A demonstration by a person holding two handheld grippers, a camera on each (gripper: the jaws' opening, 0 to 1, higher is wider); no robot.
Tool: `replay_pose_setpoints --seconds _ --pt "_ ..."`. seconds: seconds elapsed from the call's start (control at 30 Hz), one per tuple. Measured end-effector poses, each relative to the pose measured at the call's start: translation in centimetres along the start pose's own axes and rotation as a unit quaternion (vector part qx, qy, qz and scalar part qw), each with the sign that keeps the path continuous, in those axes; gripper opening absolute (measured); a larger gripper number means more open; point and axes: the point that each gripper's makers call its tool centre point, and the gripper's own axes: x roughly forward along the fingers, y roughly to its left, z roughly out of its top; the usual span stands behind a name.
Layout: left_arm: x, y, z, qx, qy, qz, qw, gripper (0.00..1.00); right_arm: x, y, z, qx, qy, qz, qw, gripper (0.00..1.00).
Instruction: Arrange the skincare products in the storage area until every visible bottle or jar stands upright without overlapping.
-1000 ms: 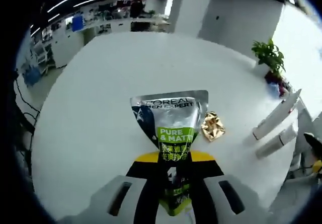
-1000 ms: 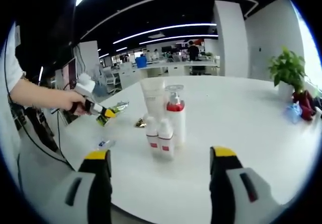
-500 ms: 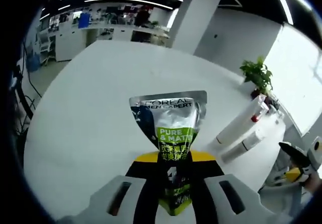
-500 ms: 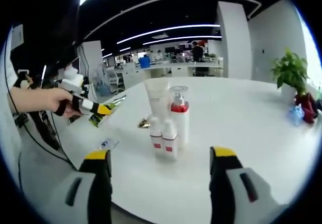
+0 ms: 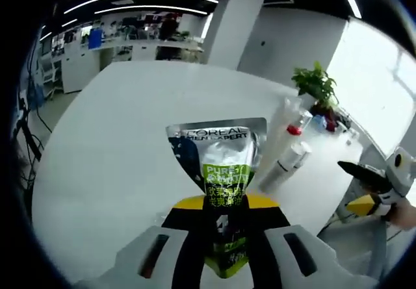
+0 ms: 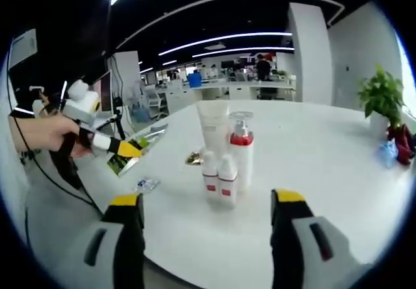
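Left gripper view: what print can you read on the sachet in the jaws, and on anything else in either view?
"L'OREAL", "MEN EXPERT", "PURE": on the silver sachet held in the left gripper.
Chinese characters on its green band: too blurred to read.
Labels on the bottles: too small to read.

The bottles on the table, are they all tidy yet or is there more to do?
Partly. Four bottles already stand upright together on the white table. The left tongs hold a silver tube above the table, not yet placed. A gold packet and a small clear packet lie flat. The right tongs are open.
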Motion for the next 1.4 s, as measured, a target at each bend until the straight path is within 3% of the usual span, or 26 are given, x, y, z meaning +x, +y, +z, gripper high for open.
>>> replay_pose_setpoints --seconds 0.3,0.47,0.7,0.73,0.77,0.83,1.03,1.27,1.33,1.4 --pt "-1.2 -3.8 -2.5 0.02 0.008 -0.024 0.9995 0.17 0.0 0.6 -0.3 0.004 0.001 0.024 0.9997 0.78" --pt "-1.8 -4.6 -3.1 0.025 0.005 -0.028 0.9993 0.17 0.0 0.7 -0.3 -0.002 0.0 0.027 0.9996 0.73" --pt "-2.7 -5.4 -3.0 0.033 -0.014 -0.033 0.9988 0.17 -0.1 1.7 0.1 -0.002 -0.01 0.054 0.9985 0.74" --pt "-2.8 -5.7 -2.9 0.038 -0.016 -0.035 0.9985 0.17 -0.1 2.8 0.8 -0.005 -0.023 0.086 0.996 0.76" --pt "-2.9 -5.9 -2.9 0.043 -0.019 -0.037 0.9982 0.17 -0.4 4.0 1.9 0.031 -0.046 0.118 0.9914 0.79" --pt "-3.1 -6.7 -2.8 0.054 -0.026 -0.047 0.9971 0.17 -0.7 4.9 2.6 0.059 -0.056 0.149 0.9855 0.79" --pt "-3.7 -9.1 -2.1 0.097 -0.056 -0.073 0.991 0.17 -0.6 5.8 4.0 0.14 -0.081 0.162 0.9733 0.64" --pt "-4.3 -11.5 -1.7 0.109 -0.075 -0.114 0.9846 0.17 -0.9 7.7 5.4 0.148 -0.096 0.19 0.9657 0.44" --pt "-4.5 -11.9 -1.5 0.11 -0.082 -0.122 0.983 0.17 -0.9 7.7 5.7 0.178 -0.106 0.192 0.9594 0.42" --pt "-4.7 -12.3 -1.6 0.109 -0.085 -0.134 0.9812 0.17 -1.0 7.7 6.2 0.219 -0.126 0.2 0.9466 0.38"
